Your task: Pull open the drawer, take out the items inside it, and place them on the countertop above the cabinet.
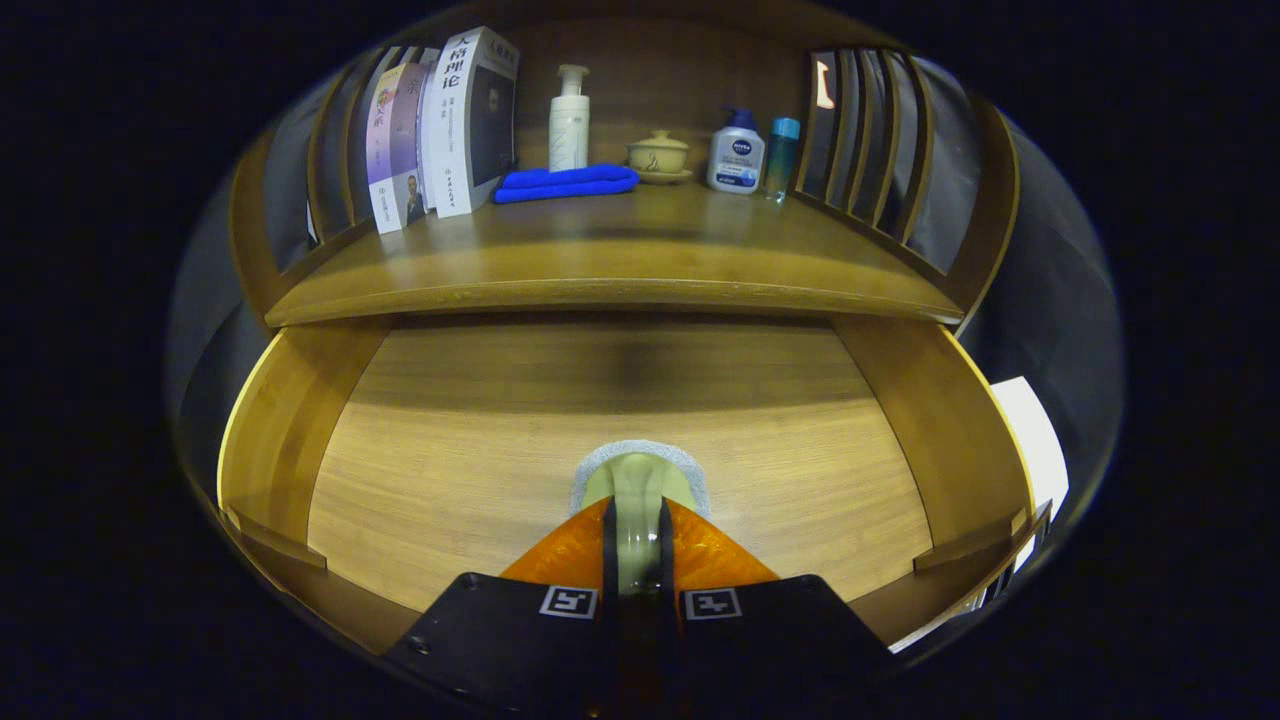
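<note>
Pale green pad (640,478) pinched in narrow gripper (637,530) above open drawer (470,450) — lift straight, clear the countertop (610,265) lip, set down near the front.

Claw (637,520) fingers nearly closed, gripping.

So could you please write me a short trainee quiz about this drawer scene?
1. True or false: the wooden drawer stands pulled open.
2. What are the orange tongs closed on? A) folded blue cloth B) pale green sponge with a grey scouring edge C) white pump bottle
3. Fill in: on the wooden countertop, the small ceramic lidded cup stands just right of the folded blue ____.

Key: 1 true; 2 B, the sponge sits between both fingers; 3 cloth.
</note>
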Available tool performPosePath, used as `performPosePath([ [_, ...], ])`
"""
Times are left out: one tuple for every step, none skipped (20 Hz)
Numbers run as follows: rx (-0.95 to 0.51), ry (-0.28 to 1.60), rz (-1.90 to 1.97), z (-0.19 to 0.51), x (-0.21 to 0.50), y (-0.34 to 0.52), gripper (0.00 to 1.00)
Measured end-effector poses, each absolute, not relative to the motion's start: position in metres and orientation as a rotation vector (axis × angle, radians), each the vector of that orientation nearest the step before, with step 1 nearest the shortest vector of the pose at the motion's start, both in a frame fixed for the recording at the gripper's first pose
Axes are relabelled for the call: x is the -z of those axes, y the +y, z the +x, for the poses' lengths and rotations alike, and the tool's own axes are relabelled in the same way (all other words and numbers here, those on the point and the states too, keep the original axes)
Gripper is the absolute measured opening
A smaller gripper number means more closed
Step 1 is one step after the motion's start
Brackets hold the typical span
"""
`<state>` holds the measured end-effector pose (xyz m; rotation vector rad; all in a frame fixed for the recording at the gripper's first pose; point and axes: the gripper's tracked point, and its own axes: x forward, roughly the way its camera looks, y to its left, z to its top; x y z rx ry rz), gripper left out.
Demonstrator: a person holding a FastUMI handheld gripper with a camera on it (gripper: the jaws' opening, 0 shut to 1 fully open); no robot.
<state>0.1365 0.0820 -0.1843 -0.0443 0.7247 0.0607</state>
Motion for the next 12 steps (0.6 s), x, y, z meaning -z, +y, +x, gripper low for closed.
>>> performPosePath([
  [-0.066,0.704,-0.04,0.135,0.179,0.082,0.17],
  [-0.065,0.677,-0.035,0.136,0.174,0.081,0.17],
  [-0.065,0.644,-0.024,0.137,0.168,0.081,0.17],
  [-0.068,0.609,-0.011,0.139,0.159,0.081,0.17],
  [-0.078,0.561,-0.002,0.139,0.15,0.082,0.18],
  [-0.086,0.522,0.0,0.14,0.141,0.083,0.17],
  [-0.089,0.476,-0.003,0.14,0.13,0.082,0.17],
  [-0.088,0.443,-0.005,0.14,0.123,0.081,0.17],
  [-0.093,0.408,-0.006,0.139,0.114,0.082,0.17],
  [-0.096,0.374,-0.01,0.137,0.106,0.082,0.17],
  [-0.099,0.345,-0.018,0.135,0.097,0.082,0.17],
  [-0.1,0.315,-0.022,0.134,0.089,0.082,0.17],
])
